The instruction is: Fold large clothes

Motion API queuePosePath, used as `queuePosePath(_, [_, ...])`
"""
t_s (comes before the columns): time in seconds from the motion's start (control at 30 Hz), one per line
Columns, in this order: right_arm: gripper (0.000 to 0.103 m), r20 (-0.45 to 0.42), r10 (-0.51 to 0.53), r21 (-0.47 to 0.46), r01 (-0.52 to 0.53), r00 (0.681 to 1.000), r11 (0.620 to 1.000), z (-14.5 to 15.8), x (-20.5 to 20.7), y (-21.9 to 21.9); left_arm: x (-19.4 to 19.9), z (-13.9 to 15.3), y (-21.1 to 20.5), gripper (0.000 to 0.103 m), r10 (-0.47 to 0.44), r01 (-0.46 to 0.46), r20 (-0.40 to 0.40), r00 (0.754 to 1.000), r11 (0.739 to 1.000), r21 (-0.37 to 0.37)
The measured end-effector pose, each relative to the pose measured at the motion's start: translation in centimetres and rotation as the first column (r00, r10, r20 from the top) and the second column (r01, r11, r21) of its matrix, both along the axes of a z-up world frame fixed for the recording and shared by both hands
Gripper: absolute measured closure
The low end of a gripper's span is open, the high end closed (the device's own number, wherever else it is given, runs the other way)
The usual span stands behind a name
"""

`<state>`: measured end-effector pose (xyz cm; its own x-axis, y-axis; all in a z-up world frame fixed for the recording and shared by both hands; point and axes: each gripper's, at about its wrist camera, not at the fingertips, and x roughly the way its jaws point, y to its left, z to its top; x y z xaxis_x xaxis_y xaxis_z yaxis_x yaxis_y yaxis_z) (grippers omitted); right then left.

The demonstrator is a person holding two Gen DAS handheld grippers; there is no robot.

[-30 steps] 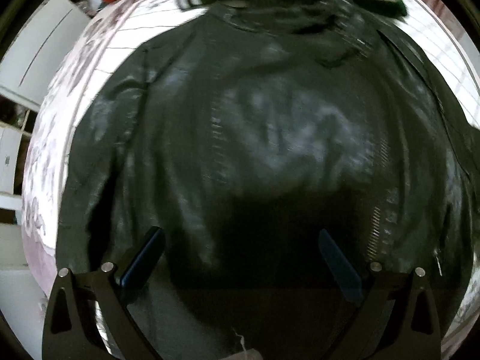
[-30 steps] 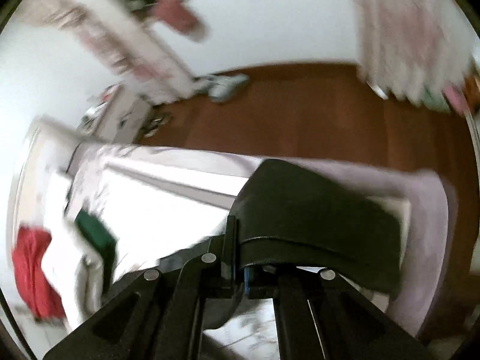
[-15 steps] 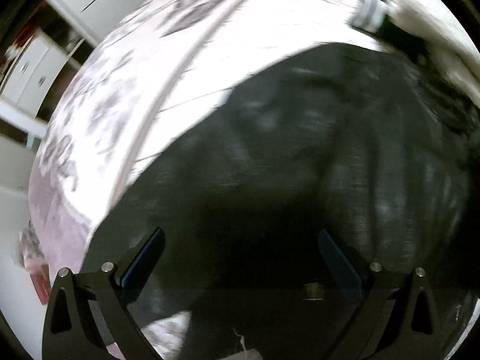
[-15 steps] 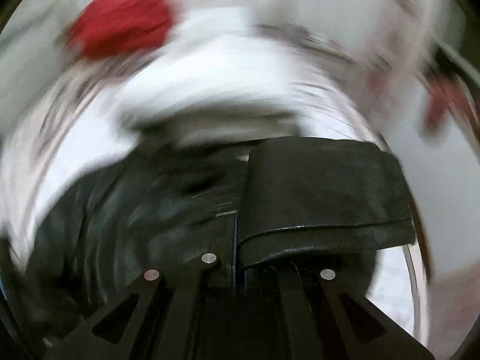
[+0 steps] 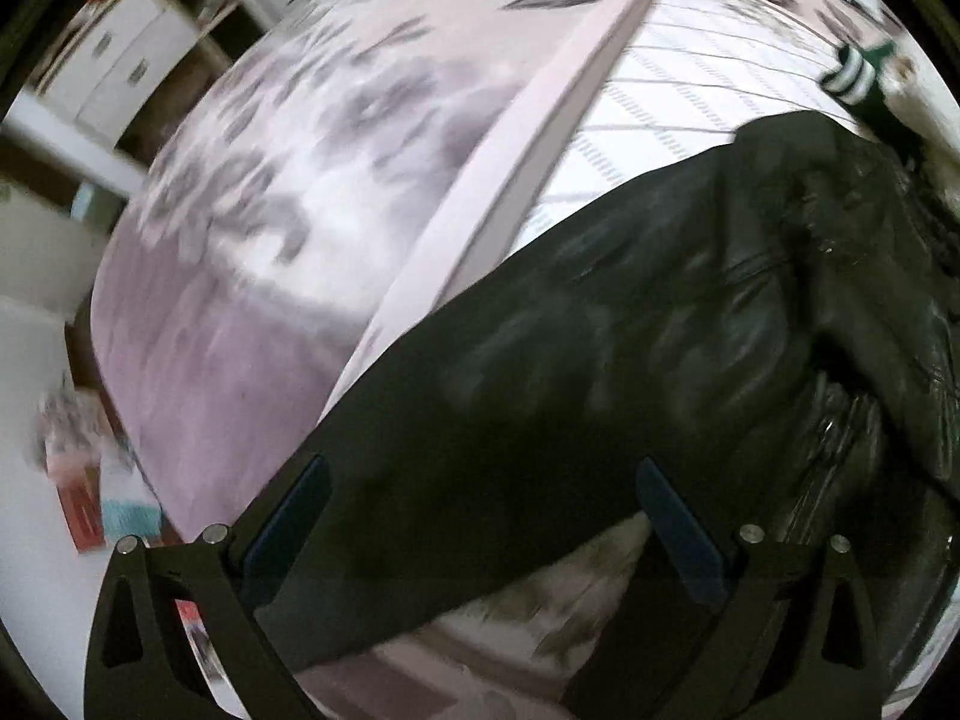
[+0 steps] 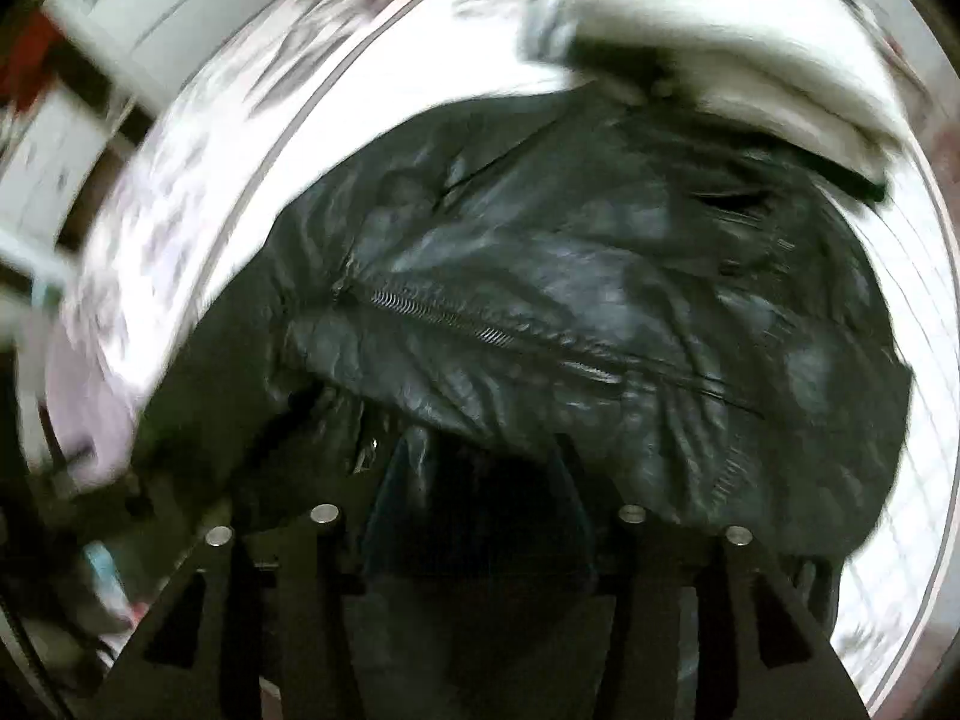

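Note:
A black leather jacket [image 5: 630, 348] lies spread on the bed; its zipper [image 6: 492, 330] runs across the right wrist view. My left gripper [image 5: 480, 504] is open wide, hovering over the jacket's near edge by the bed's side, with nothing pinched between its blue pads. My right gripper [image 6: 480, 480] points down over the jacket's folded-over part [image 6: 600, 312]. Its jaws are opening, and dark jacket leather lies between and under the fingers, no longer pinched. The spot under the fingers is in deep shadow.
The bed has a purple floral cover [image 5: 270, 228] and a white striped sheet [image 5: 660, 102]. A folded white garment with green-striped trim [image 6: 720, 42] lies past the jacket's collar; its striped trim [image 5: 852, 69] also shows at the left wrist view's edge. White drawers [image 5: 114, 72] and floor clutter [image 5: 78, 480] lie beyond the bed's edge.
My right gripper carried a fold of the jacket over the jacket body while shut on it, and now its jaws stand apart. My left gripper slid from the jacket's middle to its edge.

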<state>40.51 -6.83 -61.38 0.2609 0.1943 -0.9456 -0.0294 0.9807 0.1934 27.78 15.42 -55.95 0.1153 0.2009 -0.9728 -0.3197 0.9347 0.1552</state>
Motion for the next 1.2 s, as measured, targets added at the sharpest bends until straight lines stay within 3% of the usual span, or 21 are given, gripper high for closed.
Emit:
queuePosePath(0.13, [0.044,-0.077,-0.137,0.041,0.140,0.988,0.989,-1.3,0.7,-1.6,-3.7,-1.8,3.1,0.000,0.154,-0.159,-0.063,0.986,0.984,-0.081])
queuePosePath(0.23, [0.044,-0.109,-0.185,0.042,0.190,0.977,0.981,-2.7,1.0,-2.3,-6.9,-3.7,5.6,0.000,0.323,-0.340,-0.115,0.939,0.918,-0.202])
queuePosePath(0.33, [0.044,-0.152,-0.206,0.047,0.215,0.967,0.975,-3.9,1.6,-3.2,-10.0,-5.3,7.5,0.002,0.489,-0.509,-0.148,0.859,0.789,-0.343])
queuePosePath(0.37, [0.044,-0.165,-0.213,0.052,0.224,0.963,0.973,-4.4,1.7,-3.1,-10.9,-6.0,8.1,0.002,0.542,-0.555,-0.155,0.826,0.733,-0.393])
queuePosePath(0.4, [0.044,-0.172,-0.214,0.060,0.227,0.962,0.972,-4.3,1.9,-3.3,-11.8,-6.8,8.9,0.004,0.608,-0.608,-0.161,0.777,0.660,-0.441])
queuePosePath(0.47, [0.044,-0.182,-0.209,0.062,0.223,0.961,0.973,-5.0,1.4,-2.8,-12.4,-7.4,10.1,0.005,0.686,-0.656,-0.144,0.713,0.581,-0.482])
queuePosePath(0.5, [0.044,-0.188,-0.206,0.058,0.220,0.960,0.974,-5.0,1.4,-3.1,-12.7,-7.6,11.1,0.009,0.743,-0.690,-0.127,0.657,0.524,-0.499])
queuePosePath(0.53, [0.044,-0.197,-0.203,0.051,0.217,0.959,0.975,-5.4,1.2,-2.8,-13.0,-7.7,11.7,0.012,0.777,-0.714,-0.124,0.617,0.487,-0.504])
queuePosePath(0.6, [0.044,-0.205,-0.208,0.044,0.222,0.956,0.974,-5.8,1.3,-2.5,-13.7,-7.4,13.1,0.028,0.858,-0.765,-0.102,0.504,0.389,-0.514])
queuePosePath(0.63, [0.044,-0.205,-0.211,0.043,0.224,0.956,0.974,-5.9,1.3,-2.3,-13.8,-7.1,13.7,0.035,0.876,-0.776,-0.084,0.474,0.371,-0.511])
queuePosePath(0.67, [0.044,-0.205,-0.212,0.041,0.225,0.956,0.974,-5.9,1.3,-2.1,-13.8,-6.8,14.3,0.052,0.887,-0.785,-0.059,0.457,0.372,-0.495])
queuePosePath(0.7, [0.044,-0.203,-0.214,0.036,0.226,0.955,0.973,-5.9,1.2,-1.9,-13.6,-6.3,15.1,0.075,0.893,-0.792,-0.010,0.450,0.394,-0.467])
queuePosePath(0.77, [0.044,-0.195,-0.212,0.037,0.223,0.958,0.974,-5.9,1.2,-1.2,-13.4,-6.0,16.2,0.101,0.882,-0.779,0.059,0.468,0.443,-0.445])
queuePosePath(0.8, [0.044,-0.193,-0.209,0.036,0.219,0.959,0.975,-5.8,1.1,-1.4,-13.0,-6.1,16.9,0.101,0.870,-0.764,0.090,0.485,0.472,-0.439])
queuePosePath(0.87, [0.044,-0.184,-0.193,0.037,0.203,0.964,0.978,-5.7,1.1,-0.6,-13.5,-6.7,18.2,0.101,0.865,-0.758,0.122,0.486,0.487,-0.434])
queuePosePath(0.97, [0.044,-0.180,-0.167,0.050,0.179,0.969,0.983,-5.7,1.0,0.5,-12.0,-7.2,18.9,0.099,0.842,-0.731,0.110,0.527,0.516,-0.448])
queuePosePath(1.07, [0.044,-0.191,-0.166,0.068,0.181,0.967,0.981,-6.0,0.8,1.2,-12.9,-7.2,18.9,0.093,0.854,-0.700,0.071,0.515,0.467,-0.541])
queuePosePath(1.1, [0.044,-0.199,-0.167,0.072,0.185,0.966,0.980,-5.7,0.8,1.2,-13.6,-7.3,19.0,0.092,0.858,-0.665,0.038,0.513,0.424,-0.615])
queuePosePath(1.17, [0.044,-0.219,-0.174,0.071,0.194,0.960,0.978,-6.0,0.5,1.1,-14.7,-6.9,18.5,0.090,0.868,-0.645,0.019,0.496,0.383,-0.661])
queuePosePath(1.2, [0.044,-0.225,-0.176,0.070,0.196,0.958,0.978,-5.9,0.6,0.9,-15.7,-6.6,18.2,0.080,0.874,-0.645,0.011,0.486,0.367,-0.671])
